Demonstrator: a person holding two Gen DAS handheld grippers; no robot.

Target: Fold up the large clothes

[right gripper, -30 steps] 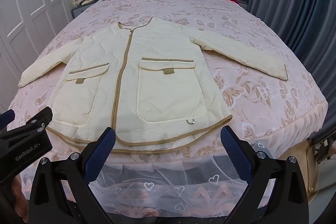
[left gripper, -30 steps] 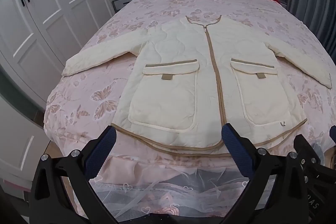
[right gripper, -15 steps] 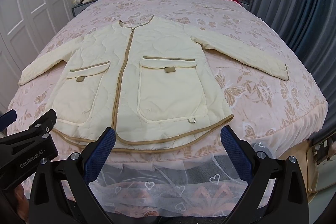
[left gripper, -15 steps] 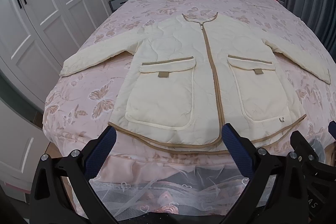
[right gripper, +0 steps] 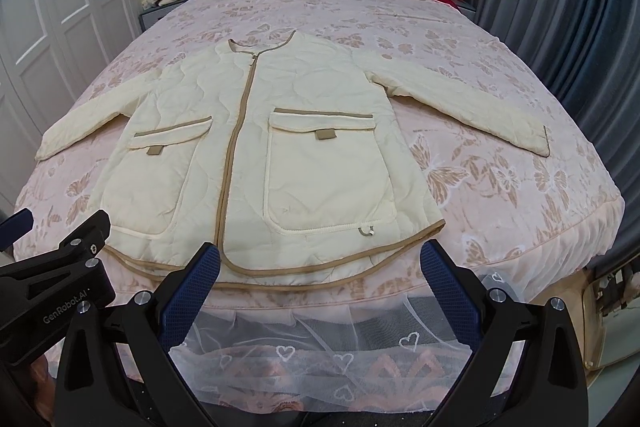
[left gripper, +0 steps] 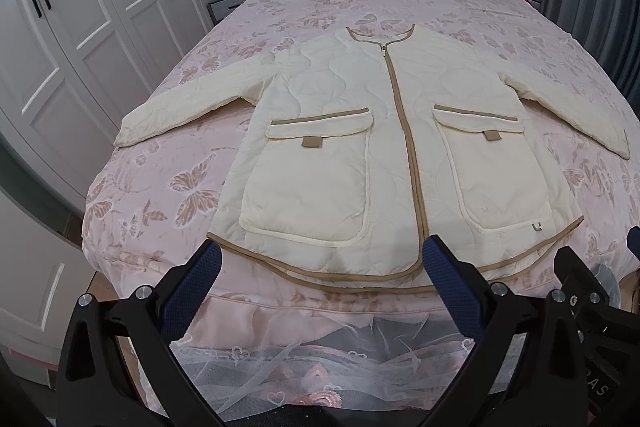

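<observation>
Fingers (left gripper: 200, 283) of the left gripper (left gripper: 320, 267) and right gripper (right gripper: 320, 267) are spread wide, released and gripping nothing, just short of the bed's (right gripper: 500, 211) foot edge. On it a cream quilted jacket (left gripper: 360, 131) lies flat, zipped, sleeves outstretched.

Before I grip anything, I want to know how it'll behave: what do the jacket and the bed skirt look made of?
Jacket: seemingly a padded, quilted cream fabric with a matte finish; wavy stitch lines puff its surface, and tan binding edges it. Likely soft and bulky.
Bed skirt: a sheer white mesh, probably tulle or lace, with embroidered hearts; the dark bed base shows through.
</observation>
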